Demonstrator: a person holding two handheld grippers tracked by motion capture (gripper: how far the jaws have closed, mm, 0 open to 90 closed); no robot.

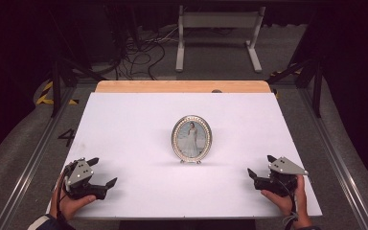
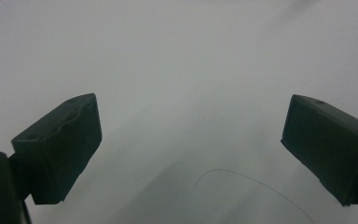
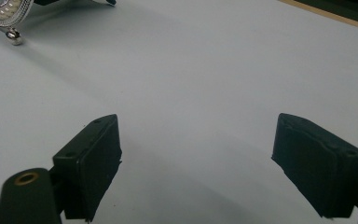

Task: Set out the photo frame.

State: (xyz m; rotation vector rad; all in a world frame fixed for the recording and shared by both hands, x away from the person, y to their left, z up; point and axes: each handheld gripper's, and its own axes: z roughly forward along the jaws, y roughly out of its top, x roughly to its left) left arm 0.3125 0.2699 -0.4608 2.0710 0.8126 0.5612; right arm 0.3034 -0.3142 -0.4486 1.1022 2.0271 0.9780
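Observation:
An oval silver photo frame with a picture of a figure in a white dress stands upright at the middle of the white table. My left gripper rests near the front left corner, open, with nothing between its jaws. My right gripper rests near the front right corner, also open and holding nothing. The lower edge of the photo frame and one small ball foot show at the top left of the right gripper view. Both grippers are well apart from the frame.
A wooden strip runs along the table's far edge. Beyond it stand a white metal stand and loose cables on the floor. Metal rails flank the table on both sides.

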